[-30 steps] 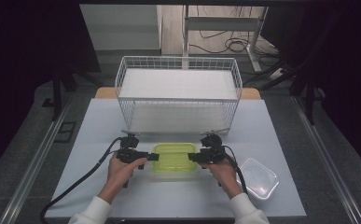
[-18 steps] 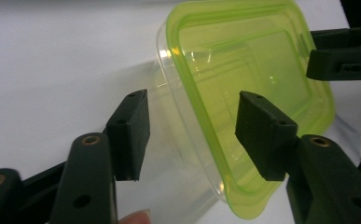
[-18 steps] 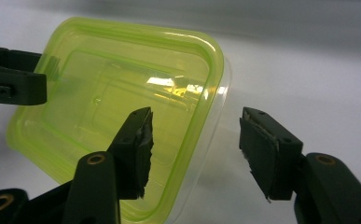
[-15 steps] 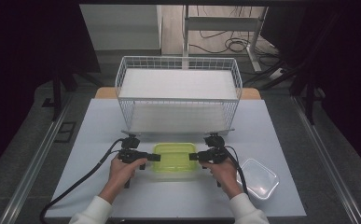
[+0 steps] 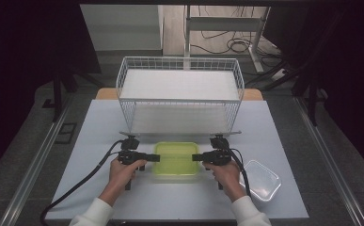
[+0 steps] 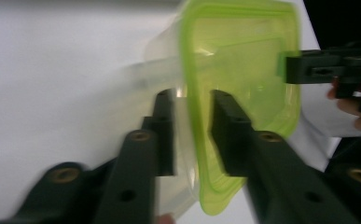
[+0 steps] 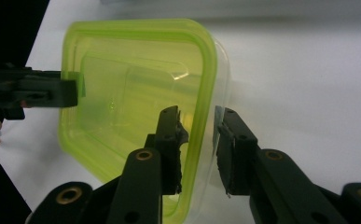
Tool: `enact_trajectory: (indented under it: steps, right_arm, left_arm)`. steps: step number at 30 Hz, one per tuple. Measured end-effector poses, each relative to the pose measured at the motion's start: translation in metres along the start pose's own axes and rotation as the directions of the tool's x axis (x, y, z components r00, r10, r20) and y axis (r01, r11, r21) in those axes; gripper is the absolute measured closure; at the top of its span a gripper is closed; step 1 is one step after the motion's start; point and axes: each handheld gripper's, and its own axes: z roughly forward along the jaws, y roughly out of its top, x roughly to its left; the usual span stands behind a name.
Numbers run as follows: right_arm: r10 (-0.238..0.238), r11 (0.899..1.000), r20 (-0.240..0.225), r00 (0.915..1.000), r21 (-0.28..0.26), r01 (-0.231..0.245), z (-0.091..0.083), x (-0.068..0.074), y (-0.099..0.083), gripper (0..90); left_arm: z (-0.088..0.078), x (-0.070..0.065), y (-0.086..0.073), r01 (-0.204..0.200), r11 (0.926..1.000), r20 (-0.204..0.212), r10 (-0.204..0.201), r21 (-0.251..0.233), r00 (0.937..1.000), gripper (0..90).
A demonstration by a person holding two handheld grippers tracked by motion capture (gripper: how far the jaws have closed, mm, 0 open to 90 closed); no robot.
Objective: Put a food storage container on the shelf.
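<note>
A clear food container with a lime-green lid lies on the white table just in front of the wire basket. My left gripper holds its left end and my right gripper its right end, with the jaws pointing at each other. In the left gripper view the jaws are shut across the green rim, and the right gripper's tip bites the far edge. In the right gripper view the jaws pinch the near rim, with the left gripper's tip at the opposite side.
A tall white wire basket stands across the back of the table, close behind the container. A second clear container sits at the front right, beside the right forearm. Cables trail from both grippers toward the table's front edge.
Both grippers stay at the two ends of the green-lidded container; only small shifts of the hands show, and the container has hardly moved.
</note>
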Motion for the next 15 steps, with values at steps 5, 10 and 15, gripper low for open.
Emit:
enact_trajectory:
  steps: [5, 10, 15]
  right_arm:
    - [-0.023, 0.998, -0.016, 0.9996, -0.055, 0.022, -0.007, 0.003, -0.001, 75.9]
    - [-0.040, 0.996, -0.028, 0.9988, -0.077, 0.038, -0.014, 0.005, -0.002, 76.5]
    - [-0.065, 0.993, -0.027, 0.9975, -0.097, 0.062, -0.020, 0.008, -0.001, 76.5]
  left_arm:
    - [-0.004, -0.003, 0.000, -0.014, 0.9996, -0.001, 0.014, -0.023, 0.9999, 77.1]
    - [-0.009, -0.008, 0.001, -0.034, 0.9987, 0.003, 0.034, -0.039, 0.9994, 77.4]
    - [-0.014, -0.014, 0.002, -0.058, 0.9966, 0.000, 0.058, -0.058, 0.9983, 77.5]
